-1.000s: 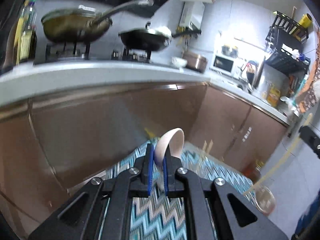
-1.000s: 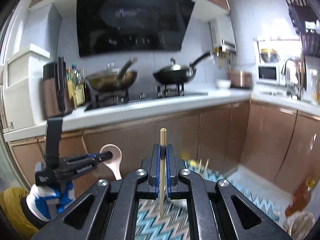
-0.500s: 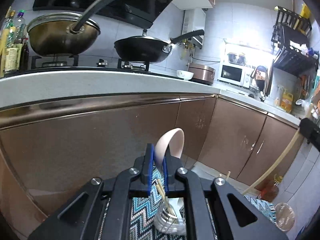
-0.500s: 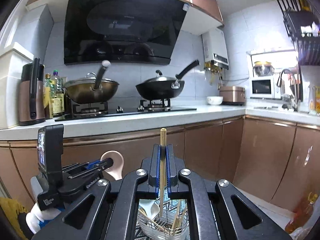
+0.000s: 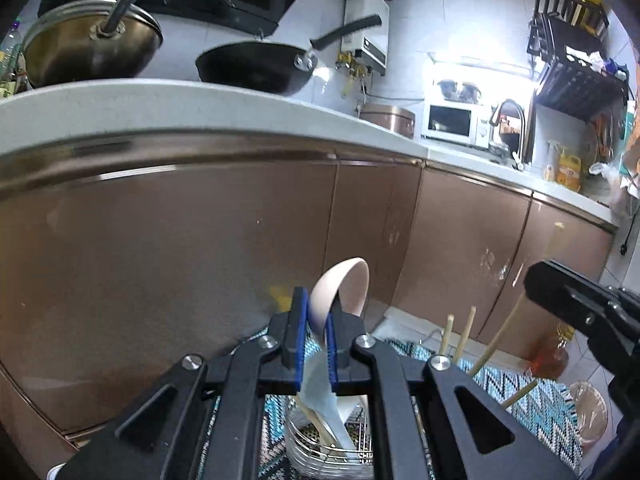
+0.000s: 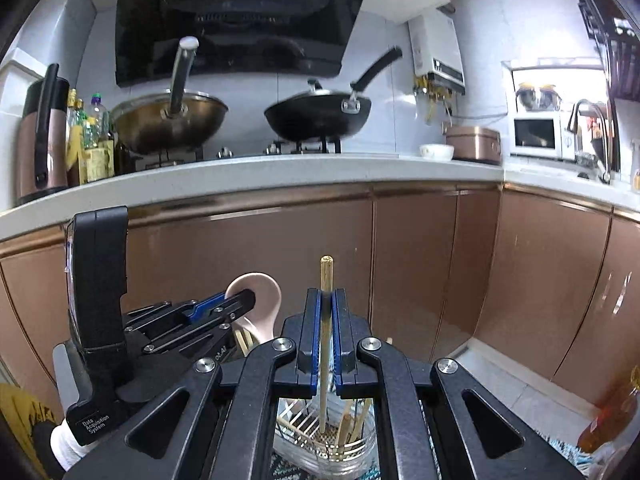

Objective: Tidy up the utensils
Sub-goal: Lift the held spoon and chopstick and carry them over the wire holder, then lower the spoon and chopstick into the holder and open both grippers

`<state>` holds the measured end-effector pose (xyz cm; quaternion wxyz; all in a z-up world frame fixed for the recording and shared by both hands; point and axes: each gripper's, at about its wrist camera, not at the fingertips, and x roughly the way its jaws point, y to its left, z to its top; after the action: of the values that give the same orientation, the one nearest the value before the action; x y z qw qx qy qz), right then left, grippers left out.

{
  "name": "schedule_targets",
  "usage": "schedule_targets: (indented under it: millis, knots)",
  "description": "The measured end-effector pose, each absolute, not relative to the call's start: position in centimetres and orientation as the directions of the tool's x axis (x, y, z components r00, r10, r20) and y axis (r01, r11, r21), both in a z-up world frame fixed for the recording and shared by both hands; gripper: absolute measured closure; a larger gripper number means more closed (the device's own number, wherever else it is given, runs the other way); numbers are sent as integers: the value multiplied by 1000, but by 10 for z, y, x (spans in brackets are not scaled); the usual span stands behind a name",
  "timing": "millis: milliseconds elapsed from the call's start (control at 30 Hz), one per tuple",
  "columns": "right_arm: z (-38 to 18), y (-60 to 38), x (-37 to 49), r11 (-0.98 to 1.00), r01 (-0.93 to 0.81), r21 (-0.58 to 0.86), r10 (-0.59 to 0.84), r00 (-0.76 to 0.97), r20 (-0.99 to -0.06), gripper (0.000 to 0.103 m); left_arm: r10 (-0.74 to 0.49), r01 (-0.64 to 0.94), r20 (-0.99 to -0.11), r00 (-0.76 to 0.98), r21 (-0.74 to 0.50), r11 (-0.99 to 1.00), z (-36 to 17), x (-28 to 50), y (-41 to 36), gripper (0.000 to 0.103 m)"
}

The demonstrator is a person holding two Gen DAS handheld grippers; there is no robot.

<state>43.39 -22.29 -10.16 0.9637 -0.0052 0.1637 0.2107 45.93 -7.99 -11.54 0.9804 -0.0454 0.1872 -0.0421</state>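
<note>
Low before the copper cabinets [image 6: 420,264], both grippers hang over the clear holder [image 6: 326,454] — the left gripper [image 5: 316,336] pinching the pink spoon [image 5: 340,288], the right gripper [image 6: 327,336] clamping an upright chopstick [image 6: 326,276].

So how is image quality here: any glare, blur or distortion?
Left wrist: strong fisheye bowing of the countertop, blown-out glare above the microwave, the chopstick in the right tongs smeared. Right wrist: sharper, same bowing, wok handle slightly blurred.
</note>
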Motion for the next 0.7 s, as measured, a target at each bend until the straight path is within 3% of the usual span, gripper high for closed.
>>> schedule_targets:
  millis: [167, 200, 267, 300, 533, 700]
  knots:
    - [-118, -219, 435, 915, -401, 43, 389, 849, -359, 95, -128, 93, -387, 913, -108, 990, -131, 462, -86, 92]
    - [-120, -219, 435, 916, -400, 42, 387, 847, -364, 92, -131, 98, -390, 911, -105, 990, -132, 462, -87, 92]
    - [-121, -219, 433, 918, -394, 41, 381, 849, -366, 77, -154, 119, -400, 903, -111, 987, -133, 461, -88, 92]
    - [-120, -220, 431, 920, -390, 41, 377, 851, -366, 76, -161, 125, -403, 901, -114, 986, -133, 461, -88, 90]
    - [-106, -231, 413, 933, -353, 63, 353, 873, -337, 69, -182, 146, -352, 918, -125, 981, -108, 436, -78, 61]
    - [-88, -236, 389, 942, -330, 62, 332, 888, -320, 65, -183, 151, -332, 925, -120, 981, -80, 409, -69, 57]
